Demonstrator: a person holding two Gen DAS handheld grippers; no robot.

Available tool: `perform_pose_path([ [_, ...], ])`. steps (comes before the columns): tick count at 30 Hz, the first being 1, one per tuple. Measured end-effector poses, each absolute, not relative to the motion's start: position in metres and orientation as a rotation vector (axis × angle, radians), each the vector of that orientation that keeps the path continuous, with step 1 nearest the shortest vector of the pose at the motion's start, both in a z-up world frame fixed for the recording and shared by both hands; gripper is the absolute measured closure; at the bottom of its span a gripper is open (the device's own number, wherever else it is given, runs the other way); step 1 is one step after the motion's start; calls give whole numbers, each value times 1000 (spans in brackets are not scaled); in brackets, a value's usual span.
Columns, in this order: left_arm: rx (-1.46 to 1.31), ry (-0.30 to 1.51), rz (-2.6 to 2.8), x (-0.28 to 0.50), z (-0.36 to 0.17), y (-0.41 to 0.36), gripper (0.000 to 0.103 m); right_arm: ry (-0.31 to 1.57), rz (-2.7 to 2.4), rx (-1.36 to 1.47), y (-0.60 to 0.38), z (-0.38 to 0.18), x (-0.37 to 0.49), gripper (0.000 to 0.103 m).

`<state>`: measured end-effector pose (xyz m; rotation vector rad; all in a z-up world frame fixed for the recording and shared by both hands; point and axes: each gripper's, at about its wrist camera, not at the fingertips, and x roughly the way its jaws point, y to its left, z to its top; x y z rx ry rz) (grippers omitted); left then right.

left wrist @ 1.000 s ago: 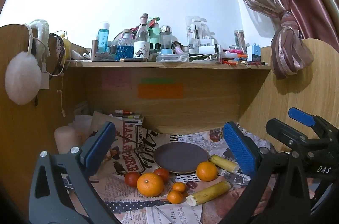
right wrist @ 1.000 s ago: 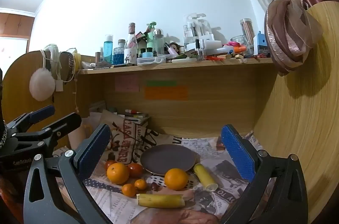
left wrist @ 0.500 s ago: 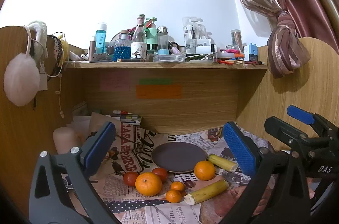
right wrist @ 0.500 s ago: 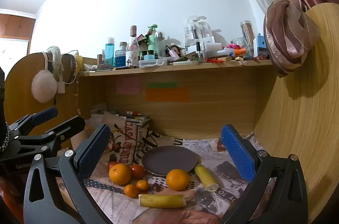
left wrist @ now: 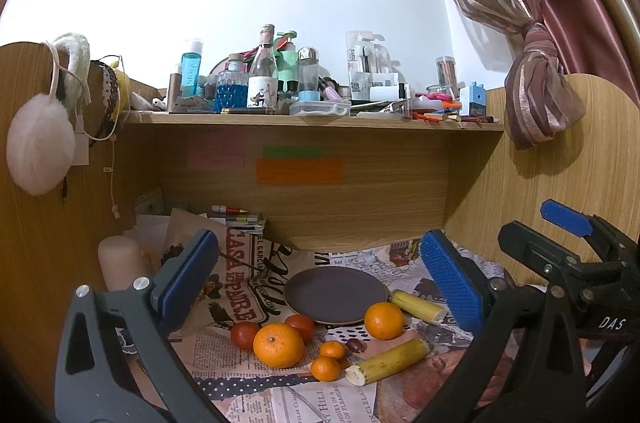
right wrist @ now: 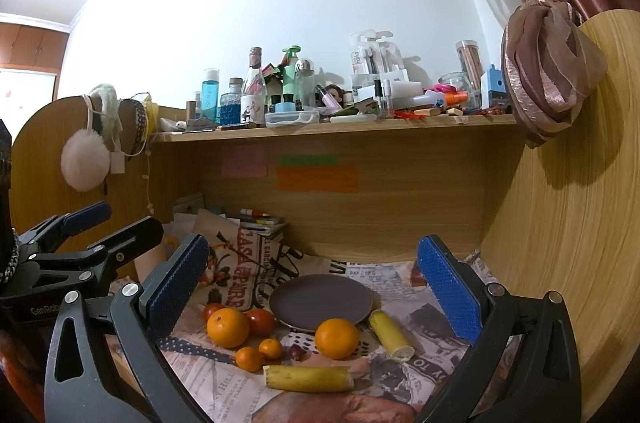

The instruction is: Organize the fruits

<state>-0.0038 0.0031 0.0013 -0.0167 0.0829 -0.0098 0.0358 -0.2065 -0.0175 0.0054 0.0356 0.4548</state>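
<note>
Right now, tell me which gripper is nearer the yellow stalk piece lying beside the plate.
Right, as far as these views show. The right gripper has the stalk piece ahead, toward its right finger. The left gripper sits farther left, the piece by its right finger.

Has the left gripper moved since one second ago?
Yes, slightly. In the left wrist view the shelf sits a little lower and further left, so the left gripper has tilted slightly up and rightward, jaws open.

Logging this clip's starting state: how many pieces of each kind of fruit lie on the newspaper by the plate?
Oranges: 2
Mandarins: 2
Tomatoes: 2
Cane sticks: 2
Grape: 1
Total: 9, none on the plate.
</note>
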Motion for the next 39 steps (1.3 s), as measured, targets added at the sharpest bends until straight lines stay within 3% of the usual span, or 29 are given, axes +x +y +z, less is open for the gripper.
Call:
perform_pose_path([
  [39,-29,80,-12,-6,0,0,0,19,452,1,-204,-17,29,0],
])
